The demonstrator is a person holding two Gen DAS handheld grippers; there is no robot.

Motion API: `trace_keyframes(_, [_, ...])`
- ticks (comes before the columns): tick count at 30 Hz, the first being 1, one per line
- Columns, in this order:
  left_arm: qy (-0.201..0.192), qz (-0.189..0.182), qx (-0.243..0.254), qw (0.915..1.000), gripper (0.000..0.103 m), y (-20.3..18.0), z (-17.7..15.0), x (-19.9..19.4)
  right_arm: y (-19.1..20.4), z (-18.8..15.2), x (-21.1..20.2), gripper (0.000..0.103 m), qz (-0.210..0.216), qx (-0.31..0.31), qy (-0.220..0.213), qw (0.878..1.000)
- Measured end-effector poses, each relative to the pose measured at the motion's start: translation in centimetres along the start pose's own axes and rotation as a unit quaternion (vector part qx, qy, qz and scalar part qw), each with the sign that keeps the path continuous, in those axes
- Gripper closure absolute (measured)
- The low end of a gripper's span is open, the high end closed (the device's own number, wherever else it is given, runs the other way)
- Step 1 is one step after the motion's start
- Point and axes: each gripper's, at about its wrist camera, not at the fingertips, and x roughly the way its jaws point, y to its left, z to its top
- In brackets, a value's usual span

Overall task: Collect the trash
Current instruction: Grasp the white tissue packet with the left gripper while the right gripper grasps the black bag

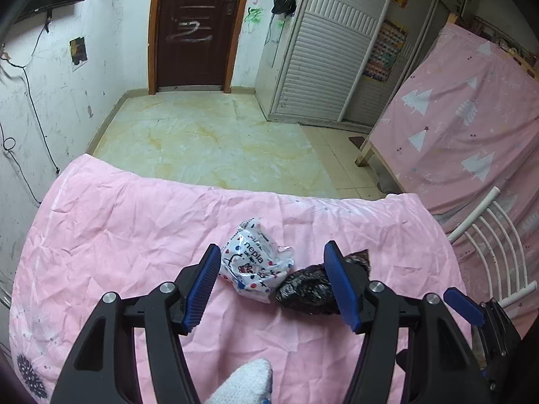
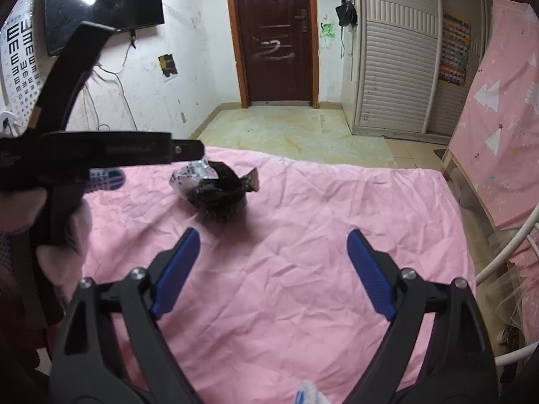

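A white crumpled tissue wrapper printed "nepia" and a dark crumpled plastic wrapper lie side by side on the pink cloth. My left gripper is open just above them, its blue pads either side of the two pieces. In the right wrist view the dark wrapper lies ahead with the white wrapper behind it, partly hidden by the left gripper's body. My right gripper is open and empty over the pink cloth, short of the trash.
The pink cloth ends at a far edge with a tiled floor beyond. A white metal rack and a pink-covered bed stand at the right. A brown door and a white wardrobe are at the back.
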Motion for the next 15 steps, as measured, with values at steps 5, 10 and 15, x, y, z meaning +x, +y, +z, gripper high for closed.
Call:
trace_keyframes(5, [0.018,0.01,-0.009,0.9997,0.05,0.5,0.2,2.1,0.9,0.5,1.1,0.017,0.008,-0.013,0.006,1.0])
trace_keyframes(10, [0.031,0.021,-0.001,0.9993,0.065,0.5,0.3,3.7,2.0,1.3,2.1,0.017,0.013,-0.031,0.009,0.999])
trace_keyframes(15, [0.032,0.022,0.005,0.9992,0.08,0.6,0.2,4.3,2.4,1.6,3.1,0.017,0.017,-0.037,0.015,0.999])
